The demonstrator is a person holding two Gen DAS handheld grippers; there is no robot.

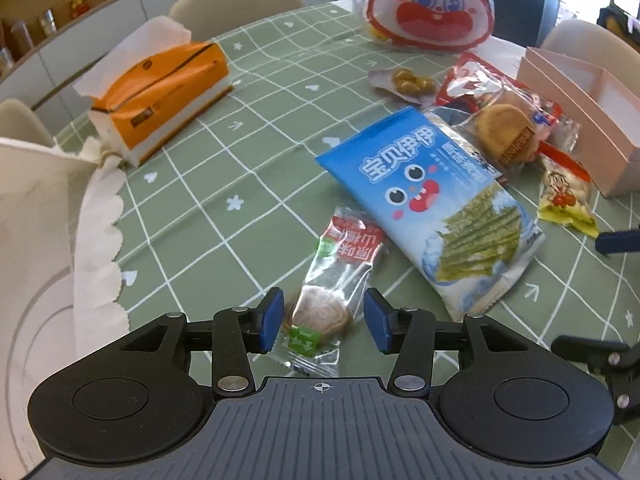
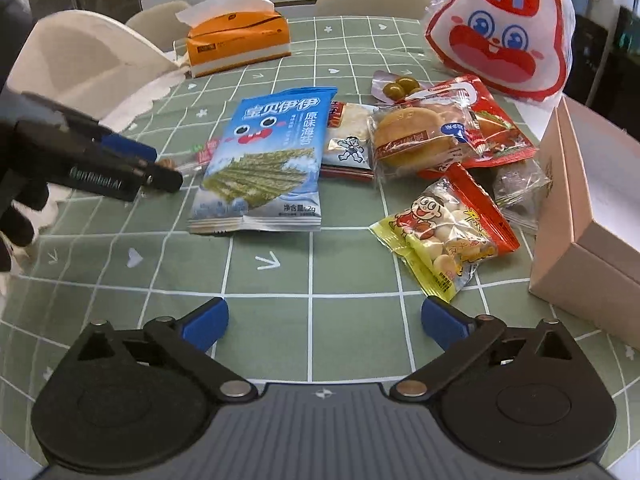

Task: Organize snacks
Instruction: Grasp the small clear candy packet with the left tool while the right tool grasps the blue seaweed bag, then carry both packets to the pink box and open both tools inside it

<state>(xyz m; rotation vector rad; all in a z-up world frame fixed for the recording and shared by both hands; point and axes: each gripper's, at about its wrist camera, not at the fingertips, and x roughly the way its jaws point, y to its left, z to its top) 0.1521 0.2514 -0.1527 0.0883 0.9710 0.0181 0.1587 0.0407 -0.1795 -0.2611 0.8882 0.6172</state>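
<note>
Blue seaweed packet (image 2: 264,156) reads "宝贝伊伊", "原味海苔"; the left gripper (image 2: 160,168) arm bears "GenRobot.AI", partly blurred.

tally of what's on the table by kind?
Snack packs: 9 visible, counting the blue seaweed bag, the clear wafer pack between the left gripper fingers, and the rabbit-face bag
Tissue pack: 1
Pink box: 1
Total: 11
</note>
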